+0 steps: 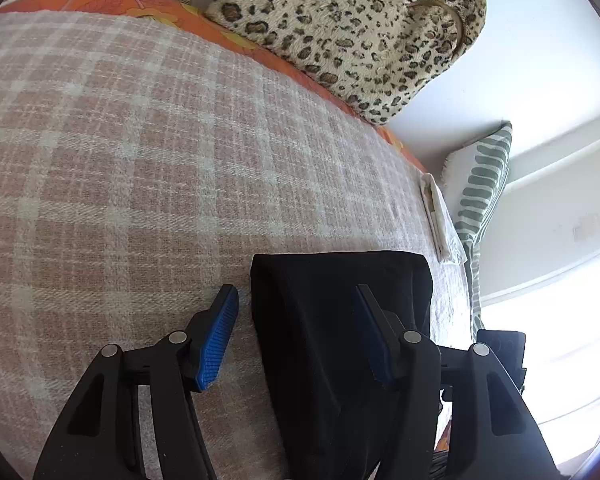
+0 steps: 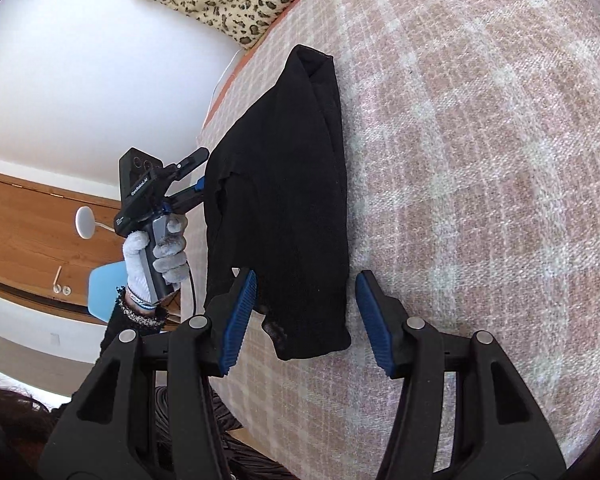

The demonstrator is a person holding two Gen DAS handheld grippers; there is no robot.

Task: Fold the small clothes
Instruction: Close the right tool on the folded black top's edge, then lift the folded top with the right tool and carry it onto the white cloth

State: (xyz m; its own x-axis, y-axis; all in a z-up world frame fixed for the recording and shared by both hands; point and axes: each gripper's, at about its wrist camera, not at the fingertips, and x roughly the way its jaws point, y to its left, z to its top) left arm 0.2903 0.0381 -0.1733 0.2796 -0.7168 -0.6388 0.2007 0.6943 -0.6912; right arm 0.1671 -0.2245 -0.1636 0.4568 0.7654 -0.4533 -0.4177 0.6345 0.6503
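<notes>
A folded black garment [image 1: 340, 344] lies on the pink plaid blanket [image 1: 140, 160]. My left gripper [image 1: 296, 304] is open, its blue pads astride the garment's left edge, the right pad over the cloth. In the right wrist view the same garment [image 2: 292, 200] lies lengthwise, folded. My right gripper [image 2: 306, 300] is open, its pads on either side of the garment's near end. The left gripper [image 2: 188, 180] shows there at the garment's far left edge, held by a gloved hand; its jaws are partly hidden by the cloth.
A leopard-print blanket [image 1: 352, 28] lies at the bed's far edge. A folded white cloth [image 1: 440, 216] and a green striped pillow [image 1: 480, 200] sit at the right side. Beside the bed stand a wooden cabinet [image 2: 28, 232] and a blue chair [image 2: 108, 284].
</notes>
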